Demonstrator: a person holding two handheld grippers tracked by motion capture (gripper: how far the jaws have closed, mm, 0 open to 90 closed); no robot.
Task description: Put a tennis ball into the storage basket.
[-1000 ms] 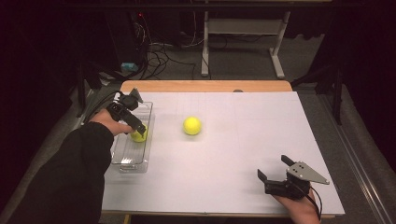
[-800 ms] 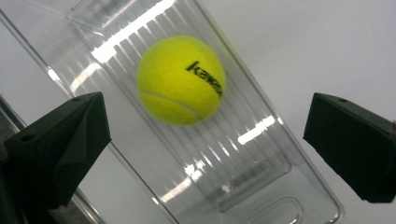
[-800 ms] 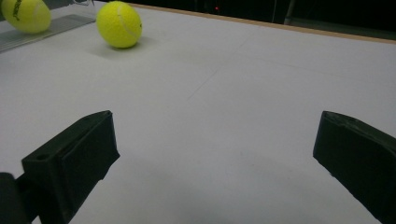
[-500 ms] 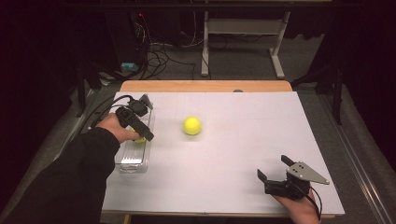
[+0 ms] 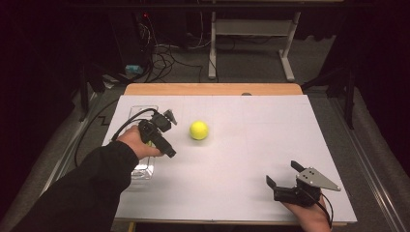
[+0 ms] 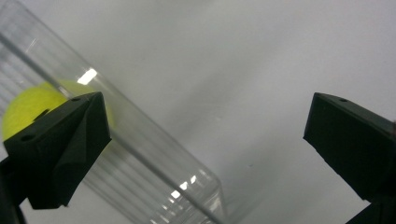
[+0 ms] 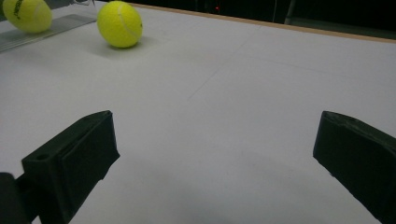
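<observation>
- In the high view the white tabletop (image 5: pixel 251 159) is evenly lit from above, while the floor and the room behind it fall into near darkness.
- Shadows there are soft and short; a faint one sits under the tennis ball (image 5: pixel 198 130).
- The high view is slightly soft and grainy, without marked bending at the edges.
- In the left gripper view the clear plastic box (image 6: pixel 140 158) carries small white glints along its rim and ribs, and the surface is blurred.
- In the right gripper view the near black tongs (image 7: pixel 224 158) are out of focus, and the far ball (image 7: pixel 119 24) is sharper.
</observation>
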